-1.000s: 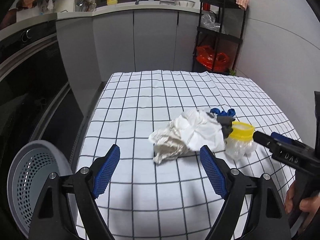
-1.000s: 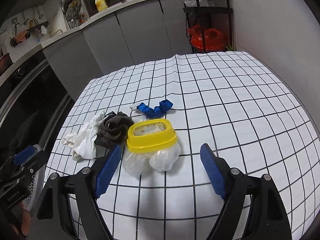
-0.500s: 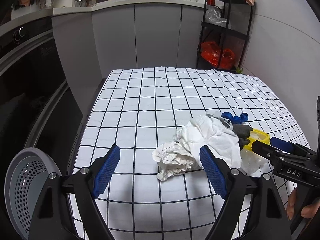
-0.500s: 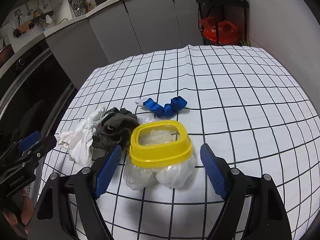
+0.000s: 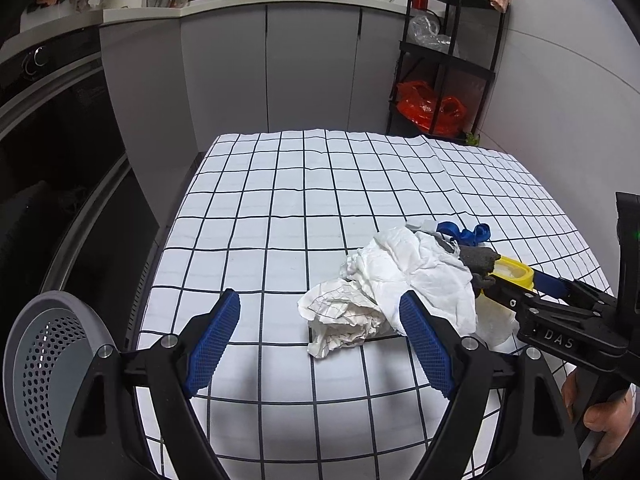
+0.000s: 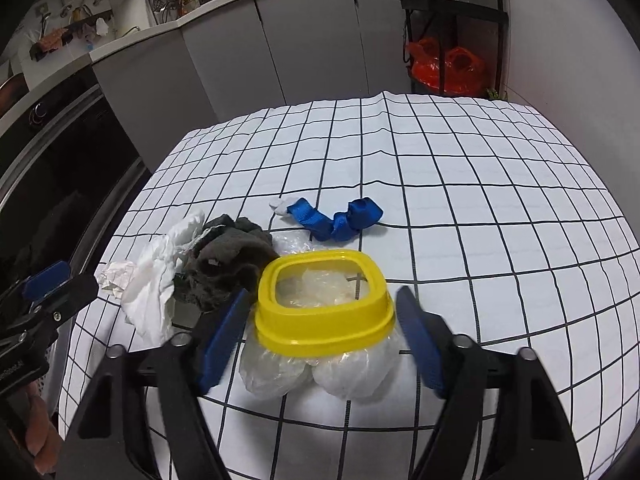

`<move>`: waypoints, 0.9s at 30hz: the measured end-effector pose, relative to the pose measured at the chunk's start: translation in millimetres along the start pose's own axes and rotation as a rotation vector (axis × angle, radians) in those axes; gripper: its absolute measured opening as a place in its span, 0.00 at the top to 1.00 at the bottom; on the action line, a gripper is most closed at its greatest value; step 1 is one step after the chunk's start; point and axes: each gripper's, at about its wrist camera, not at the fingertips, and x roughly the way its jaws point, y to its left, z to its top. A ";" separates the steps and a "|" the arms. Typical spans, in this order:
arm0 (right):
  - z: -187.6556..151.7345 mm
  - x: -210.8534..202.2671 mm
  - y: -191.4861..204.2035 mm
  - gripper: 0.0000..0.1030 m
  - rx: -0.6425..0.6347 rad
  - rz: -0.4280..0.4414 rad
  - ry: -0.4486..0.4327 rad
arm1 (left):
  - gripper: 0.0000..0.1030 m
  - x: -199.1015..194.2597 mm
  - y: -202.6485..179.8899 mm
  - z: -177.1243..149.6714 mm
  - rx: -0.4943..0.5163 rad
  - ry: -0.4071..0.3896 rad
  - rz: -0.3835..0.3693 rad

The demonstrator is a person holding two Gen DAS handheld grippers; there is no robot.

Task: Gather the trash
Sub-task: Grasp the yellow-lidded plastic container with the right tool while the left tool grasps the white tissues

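A pile of trash lies on the checked tablecloth (image 5: 304, 184): crumpled white paper (image 5: 372, 292), a dark grey rag (image 6: 228, 256), a blue strap (image 6: 340, 218) and a clear plastic bag with a yellow rim (image 6: 324, 300). My left gripper (image 5: 320, 336) is open, its jaws just in front of the white paper. My right gripper (image 6: 320, 336) is open around the yellow-rimmed bag, one jaw on each side; I cannot tell if they touch it. It also shows in the left wrist view (image 5: 516, 296).
A grey perforated basket (image 5: 40, 360) hangs off the table's left front corner. A dark oven front (image 5: 48, 152) stands at left, grey cabinets (image 5: 272, 72) behind, and a black shelf rack with red bags (image 5: 440, 80) at back right.
Both grippers have moved forward toward the pile. The right jaws have narrowed and now flank the yellow-rimmed bag. The left jaws stay equally wide.
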 end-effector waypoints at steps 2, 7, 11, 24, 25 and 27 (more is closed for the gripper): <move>-1.0 -2.1 2.2 0.34 -0.008 -0.001 -0.006 | 0.22 -0.3 -2.9 -0.7 0.005 0.000 -0.004; -0.7 -15.0 -0.1 0.34 0.007 0.011 -0.043 | 0.22 -0.7 -7.8 -1.5 0.009 -0.001 -0.012; 1.4 -27.3 -2.5 0.34 0.035 0.008 -0.074 | 0.22 0.7 -10.7 -1.7 0.009 0.003 -0.024; 7.8 -51.1 -31.4 0.34 0.158 -0.005 -0.132 | 0.18 11.8 -36.9 -1.0 0.026 0.018 -0.064; 8.6 -52.7 -34.2 0.34 0.169 0.002 -0.136 | 0.18 12.6 -39.5 -0.6 0.029 0.019 -0.063; 9.9 -56.0 -37.6 0.34 0.185 0.011 -0.145 | 0.18 14.5 -44.3 -0.6 0.035 0.021 -0.065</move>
